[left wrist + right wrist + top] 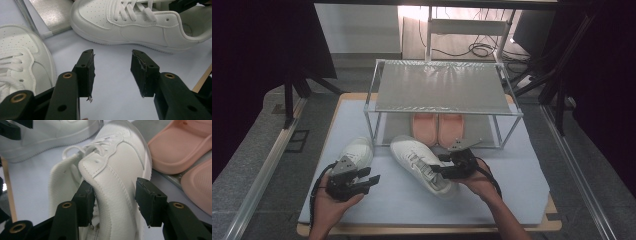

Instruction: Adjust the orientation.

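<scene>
Two white lace-up sneakers lie on a pale mat in front of a metal shoe rack (pixel 442 87). My right gripper (pixel 438 170) is open at the heel of the right-hand sneaker (pixel 414 157). In the right gripper view, the right gripper (pixel 115 183) straddles the collar wall of that sneaker (pixel 117 170), one jaw inside and one outside with a gap. My left gripper (pixel 371 180) is open beside the left-hand sneaker (pixel 358 150). The left gripper (pixel 112 51) has only mat between its jaws, with one sneaker (pixel 130 27) ahead and the other sneaker (pixel 20 57) at the left.
A pair of pink slippers (pixel 438 129) sits on the rack's lower shelf, also close by as pink slippers (pixel 180 147) in the right gripper view. The rack's silver top shelf is bare. The mat (pixel 512 190) has open room at the right and front. The table's wooden edge runs along the front.
</scene>
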`<state>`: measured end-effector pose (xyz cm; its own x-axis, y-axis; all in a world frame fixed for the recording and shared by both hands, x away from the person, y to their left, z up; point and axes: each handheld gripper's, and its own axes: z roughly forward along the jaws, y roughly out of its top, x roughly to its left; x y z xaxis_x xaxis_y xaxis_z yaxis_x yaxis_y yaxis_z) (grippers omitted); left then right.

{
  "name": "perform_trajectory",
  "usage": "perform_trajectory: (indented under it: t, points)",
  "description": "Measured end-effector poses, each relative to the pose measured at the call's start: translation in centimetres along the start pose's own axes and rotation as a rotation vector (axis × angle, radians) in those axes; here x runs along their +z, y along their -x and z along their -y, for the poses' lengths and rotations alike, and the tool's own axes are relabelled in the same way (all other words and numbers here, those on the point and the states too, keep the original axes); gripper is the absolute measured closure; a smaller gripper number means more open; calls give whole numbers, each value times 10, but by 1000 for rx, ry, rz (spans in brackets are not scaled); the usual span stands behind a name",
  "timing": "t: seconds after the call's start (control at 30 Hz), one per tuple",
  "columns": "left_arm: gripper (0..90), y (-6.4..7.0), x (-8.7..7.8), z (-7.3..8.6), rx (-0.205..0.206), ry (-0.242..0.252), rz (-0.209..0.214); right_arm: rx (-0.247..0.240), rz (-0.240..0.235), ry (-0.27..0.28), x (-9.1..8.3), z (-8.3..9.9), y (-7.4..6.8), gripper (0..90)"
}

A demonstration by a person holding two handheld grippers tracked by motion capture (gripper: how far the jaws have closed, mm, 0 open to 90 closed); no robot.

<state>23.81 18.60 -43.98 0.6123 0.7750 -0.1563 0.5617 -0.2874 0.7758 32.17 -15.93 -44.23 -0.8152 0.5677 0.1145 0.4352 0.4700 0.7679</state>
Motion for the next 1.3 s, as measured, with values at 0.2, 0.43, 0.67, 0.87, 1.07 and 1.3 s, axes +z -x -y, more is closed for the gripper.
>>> perform_trajectory:
  t: [0.2, 0.43, 0.67, 0.87, 1.07, 1.3]
  points:
    - [546, 0, 0, 0, 0, 1, -1, -25, 35, -44, 2, -3, -2, 643]
    - [546, 0, -2, 0, -2, 7, -5, -20, 66, -6, -2, 5, 5, 794]
    - [546, 0, -3, -1, -2, 13, -7, 0, -14, 50, -5, 9, 3, 821]
    - [547, -1, -4, 0, -3, 13, -8, -14, -95, 46, 0, 11, -15, 819]
    - [546, -2, -5, 0, -6, 17, -11, 28, -103, 24, 6, 18, -11, 807]
    - [546, -1, -2, 1, -3, 6, -7, 60, -77, 15, 0, 26, -2, 806]
